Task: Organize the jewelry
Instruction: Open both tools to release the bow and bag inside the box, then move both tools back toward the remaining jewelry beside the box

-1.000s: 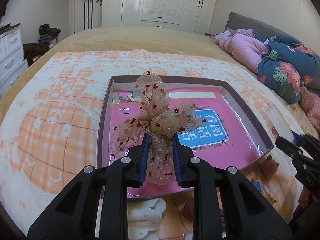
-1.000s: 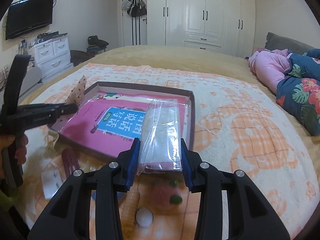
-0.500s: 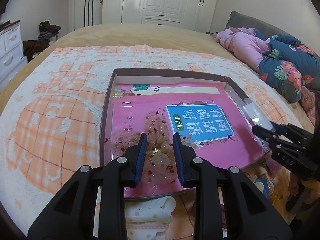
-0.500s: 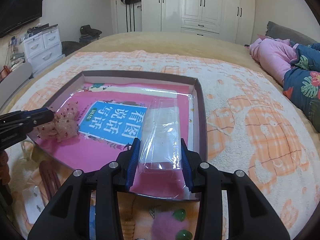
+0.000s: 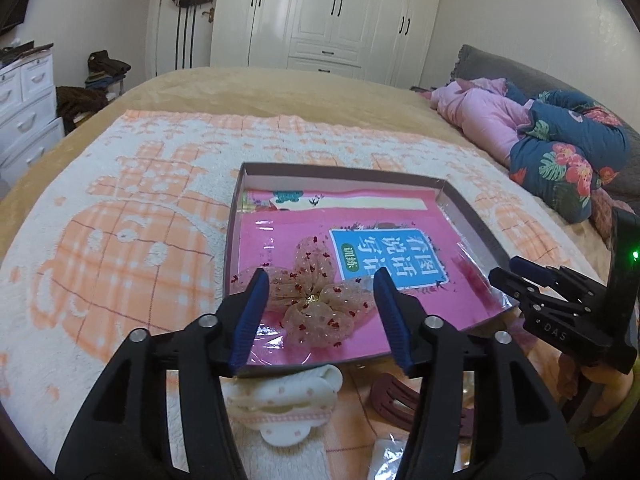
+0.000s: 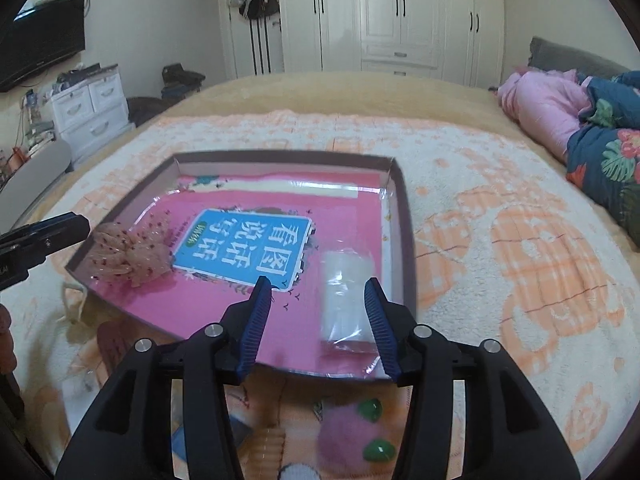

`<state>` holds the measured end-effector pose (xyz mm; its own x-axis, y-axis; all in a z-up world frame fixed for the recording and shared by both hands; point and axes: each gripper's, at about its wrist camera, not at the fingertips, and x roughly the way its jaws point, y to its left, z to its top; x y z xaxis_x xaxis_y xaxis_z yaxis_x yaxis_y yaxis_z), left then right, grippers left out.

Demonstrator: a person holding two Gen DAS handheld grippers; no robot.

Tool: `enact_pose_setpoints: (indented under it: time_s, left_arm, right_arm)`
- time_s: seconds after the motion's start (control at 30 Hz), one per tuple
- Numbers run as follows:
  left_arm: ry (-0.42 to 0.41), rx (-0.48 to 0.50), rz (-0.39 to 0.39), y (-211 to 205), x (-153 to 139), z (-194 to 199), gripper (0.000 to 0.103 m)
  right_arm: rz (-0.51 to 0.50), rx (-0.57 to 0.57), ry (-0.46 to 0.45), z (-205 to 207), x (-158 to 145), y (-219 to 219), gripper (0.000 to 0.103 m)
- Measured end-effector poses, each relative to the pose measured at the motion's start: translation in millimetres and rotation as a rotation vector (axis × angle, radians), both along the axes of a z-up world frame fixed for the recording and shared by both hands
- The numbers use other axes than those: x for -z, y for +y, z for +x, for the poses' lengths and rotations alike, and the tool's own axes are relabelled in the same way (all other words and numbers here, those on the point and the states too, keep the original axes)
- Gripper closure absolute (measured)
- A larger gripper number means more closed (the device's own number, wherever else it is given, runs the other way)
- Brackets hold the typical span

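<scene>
Clutter rings our shallow box [image 5: 472, 216] on the bed's orange-and-white blanket [image 5: 120, 240]: a white hair clip [image 5: 288, 404] and a dark comb [image 5: 404, 400] just before its near edge, and green beads [image 6: 376, 450] beside what may be a pink pompom [image 6: 340, 436]. Our left tool [image 5: 320, 316] is spreading, the mesh bow [image 5: 316, 304] lying free between its fingers on the pink book [image 5: 400, 252]. Our right tool [image 6: 318, 322] is spreading too, a clear bag [image 6: 346, 300] loose between its fingers inside the box.
</scene>
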<state>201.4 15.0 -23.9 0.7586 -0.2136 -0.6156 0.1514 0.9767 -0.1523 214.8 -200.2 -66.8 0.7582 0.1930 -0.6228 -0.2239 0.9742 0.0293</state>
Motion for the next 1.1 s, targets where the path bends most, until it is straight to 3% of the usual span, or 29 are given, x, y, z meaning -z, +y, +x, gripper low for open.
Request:
enact_pose_setpoints:
  time_s: [0.33, 0.47, 0.7, 1.1]
  left_arm:
    - [-0.099, 0.005, -0.054, -1.3, -26.9, -34.2, 0.023]
    - [-0.144, 0.019, -0.058, -4.7, -36.1, -46.1, 0.011]
    - [-0.185, 0.036, -0.064, -5.5, -44.1, -62.2, 0.011]
    - [-0.216, 0.015, -0.075, 7.4, -47.7, -85.2, 0.011]
  right_arm:
    - [0.028, 0.015, -0.185, -54.5, -35.5, -13.6, 0.031]
    - [0.055, 0.026, -0.243, -71.3, -47.7, -18.8, 0.015]
    - [0.068, 0.017, -0.301, -95.5, -60.0, -22.4, 0.011]
    - [0.057, -0.011, -0.320, -128.4, -65.9, -22.8, 0.011]
